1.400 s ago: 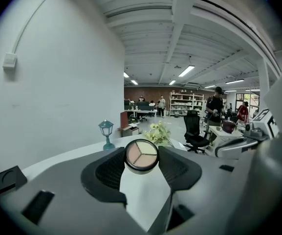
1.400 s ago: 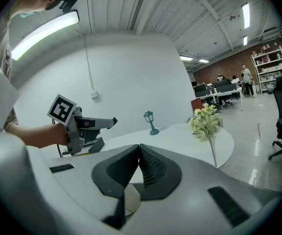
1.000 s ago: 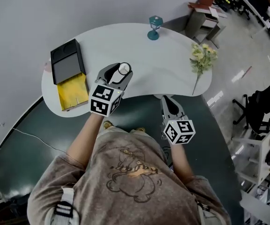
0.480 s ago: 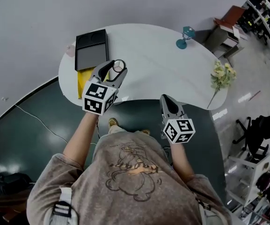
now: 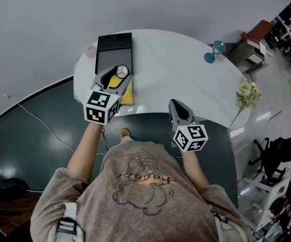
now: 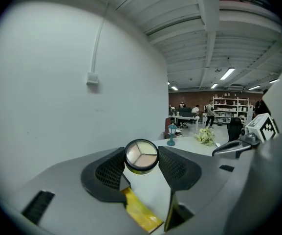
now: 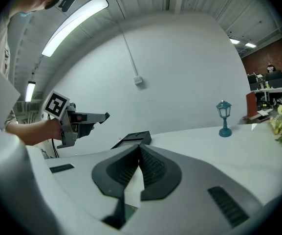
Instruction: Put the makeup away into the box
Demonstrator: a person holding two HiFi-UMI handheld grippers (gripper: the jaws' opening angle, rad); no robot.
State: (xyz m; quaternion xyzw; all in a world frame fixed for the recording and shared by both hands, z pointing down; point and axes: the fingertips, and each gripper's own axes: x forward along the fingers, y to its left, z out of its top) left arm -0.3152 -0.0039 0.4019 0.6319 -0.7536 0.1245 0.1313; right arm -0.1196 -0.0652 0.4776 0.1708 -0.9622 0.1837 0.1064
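**Compact's sitting in the left tool, over the box**

The left tool (image 6: 141,156) is gripping a little round compact (image 6: 141,155), with its jaws partway apart and the pads pressing on either side of it. That tool's own view is showing the three pale shades inside the compact, which the head view isn't picking up at all. From the head view the compact is lining up over the box (image 5: 114,52) in the upper left of the frame, about where the black part is meeting the yellow part. The box is sitting at the left end of the white tabletop (image 5: 175,74).

The right tool (image 7: 139,150) is hanging at the tabletop's near edge, well apart from the box. Its own view is showing the jaws pressed together with nothing between them. That view is also catching a teal lamp ornament (image 7: 224,117) far right.
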